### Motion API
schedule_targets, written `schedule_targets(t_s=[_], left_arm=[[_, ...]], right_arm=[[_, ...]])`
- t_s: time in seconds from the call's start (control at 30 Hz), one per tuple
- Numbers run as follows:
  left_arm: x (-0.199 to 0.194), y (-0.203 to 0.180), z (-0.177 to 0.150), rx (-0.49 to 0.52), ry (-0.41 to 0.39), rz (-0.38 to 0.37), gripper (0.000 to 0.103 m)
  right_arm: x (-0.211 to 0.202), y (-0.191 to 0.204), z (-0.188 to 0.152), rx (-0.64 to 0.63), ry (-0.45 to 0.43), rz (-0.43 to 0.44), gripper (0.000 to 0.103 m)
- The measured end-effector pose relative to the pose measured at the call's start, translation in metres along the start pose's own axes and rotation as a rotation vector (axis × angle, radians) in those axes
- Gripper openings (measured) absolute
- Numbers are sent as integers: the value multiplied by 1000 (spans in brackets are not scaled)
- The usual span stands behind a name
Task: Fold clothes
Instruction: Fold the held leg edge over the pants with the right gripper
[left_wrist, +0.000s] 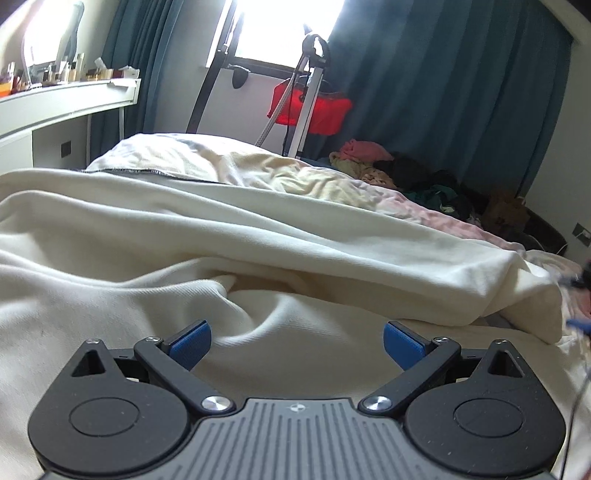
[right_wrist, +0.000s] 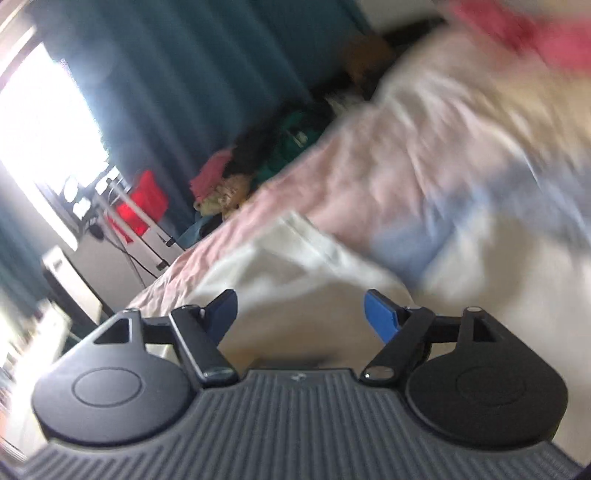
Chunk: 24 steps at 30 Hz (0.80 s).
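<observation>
Your left gripper (left_wrist: 297, 345) sits low over the cream garment (left_wrist: 258, 236), which lies rumpled across the bed (right_wrist: 295, 184); its fingers are spread and grasp nothing. Your right gripper (right_wrist: 300, 315) is also released, above the same cloth, though this view is blurred. You seem to be between grasps. Next you need to find an edge or corner and pinch it.

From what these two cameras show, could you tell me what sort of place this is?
Most likely a bedroom: a bed covered with cream fabric, teal curtains at a window, and a clothes pile beside it.
</observation>
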<state>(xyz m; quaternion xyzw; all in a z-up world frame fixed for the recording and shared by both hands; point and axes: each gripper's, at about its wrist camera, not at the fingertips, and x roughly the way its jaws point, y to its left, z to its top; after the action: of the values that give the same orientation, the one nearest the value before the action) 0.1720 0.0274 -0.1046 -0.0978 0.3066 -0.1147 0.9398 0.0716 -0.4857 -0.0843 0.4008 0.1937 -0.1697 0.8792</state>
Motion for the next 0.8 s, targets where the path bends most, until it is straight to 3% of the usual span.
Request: schedule_targets(t_s=[0.13, 0.27, 0.4, 0.43, 0.5, 0.53, 0.57, 0.67, 0.73, 0.8], left_arm=[[-4, -1, -5, -31, 14, -20, 101], [-3, 0, -8, -43, 25, -26, 101], [5, 12, -9, -143, 55, -80, 101], [8, 16, -9, -173, 63, -95, 101], [13, 24, -9, -232, 79, -125, 101], [15, 28, -9, -255, 81, -135, 101], [18, 31, -8, -276, 82, -142, 101], [20, 38, -6, -304, 72, -154, 101], [21, 41, -6, -311, 80, -161, 100], [20, 42, -6, -312, 74, -160, 100]], right_arm=[[5, 3, -5, 134, 82, 177, 79], [46, 6, -19, 241, 205, 227, 84], [77, 5, -12, 266, 136, 7, 85], [84, 2, -6, 300, 117, -4, 81], [95, 9, 13, 293, 77, -76, 45], [100, 16, 24, 274, 56, -123, 18], [103, 26, 36, 240, 40, -149, 12], [104, 80, 72, 70, -8, -139, 8], [90, 109, 88, -21, -107, -80, 8], [80, 114, 90, -81, -193, -20, 8]])
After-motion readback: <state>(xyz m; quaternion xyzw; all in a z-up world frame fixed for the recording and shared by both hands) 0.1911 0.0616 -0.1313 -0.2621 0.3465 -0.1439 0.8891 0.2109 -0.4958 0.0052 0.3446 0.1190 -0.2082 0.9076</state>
